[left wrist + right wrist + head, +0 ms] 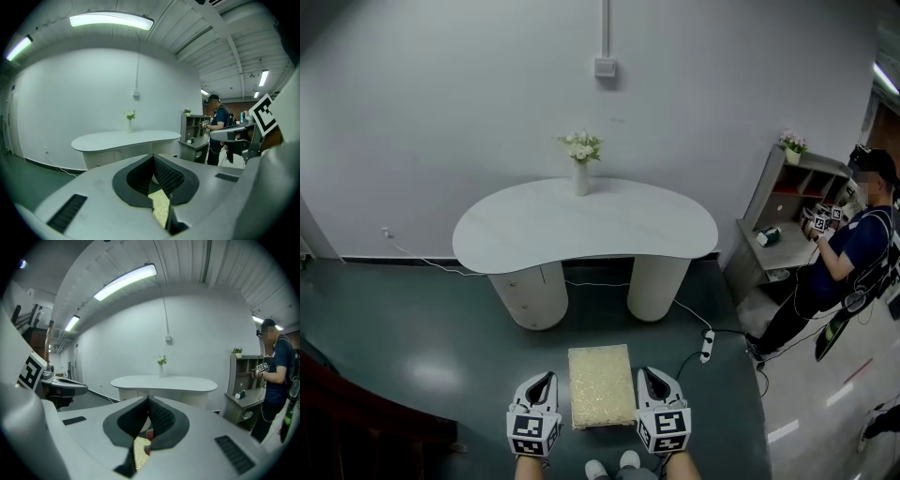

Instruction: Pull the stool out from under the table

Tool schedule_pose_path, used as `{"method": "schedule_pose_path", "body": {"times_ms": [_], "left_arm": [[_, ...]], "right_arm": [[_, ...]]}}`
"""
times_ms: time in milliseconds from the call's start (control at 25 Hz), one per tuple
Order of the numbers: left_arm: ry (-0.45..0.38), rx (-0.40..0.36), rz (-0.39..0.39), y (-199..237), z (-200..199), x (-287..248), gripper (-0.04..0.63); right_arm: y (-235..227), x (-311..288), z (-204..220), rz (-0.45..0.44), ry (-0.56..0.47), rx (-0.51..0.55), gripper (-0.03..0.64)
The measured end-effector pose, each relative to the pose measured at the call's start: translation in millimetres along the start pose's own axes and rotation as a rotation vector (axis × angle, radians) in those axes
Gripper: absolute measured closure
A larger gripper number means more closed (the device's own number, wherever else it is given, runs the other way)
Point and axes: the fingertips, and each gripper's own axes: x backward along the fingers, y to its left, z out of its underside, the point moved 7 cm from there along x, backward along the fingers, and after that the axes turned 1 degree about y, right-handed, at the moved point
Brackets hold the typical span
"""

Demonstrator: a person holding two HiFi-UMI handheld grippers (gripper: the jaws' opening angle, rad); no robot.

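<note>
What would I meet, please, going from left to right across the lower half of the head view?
left gripper → stool → right gripper → power strip → person

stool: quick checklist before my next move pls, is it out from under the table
1. Stool out from under the table: ok. It stands on the floor in front of the table, apart from both table legs.
2. Left gripper free: ok. Its jaws are together with nothing between them, and it sits beside the stool's left edge.
3. Right gripper free: ok. Its jaws are together on nothing, and it sits at the stool's right edge.
4. Grippers clear of the stool's sides: cannot tell.
5. Power strip away from the stool: ok. It lies off to the right.
6. Vase upright on the table: ok.
</note>
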Motion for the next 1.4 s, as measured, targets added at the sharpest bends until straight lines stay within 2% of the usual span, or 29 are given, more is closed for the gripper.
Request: {"method": "schedule_pose_path", "body": {"times_ms": [440,840,1200,1400], "left_arm": [[-0.065,-0.026,0.000,-14,-55,10,0.583],[-0.103,-0.040,-0.024,-22,-85,29,0.583],[-0.133,-0.037,-0.055,-11,-95,50,0.583],[-0.135,-0.031,-0.046,-9,-97,56,0.583]], "right_arm": [[-4,24,-46,-0.005,-0.037,0.036,0.555],[-2,43,-76,0.014,-0.063,0.075,0.555],[7,49,-88,0.017,-0.084,0.065,0.555],[16,52,-93,0.012,-0.084,0.092,0.555]]}}
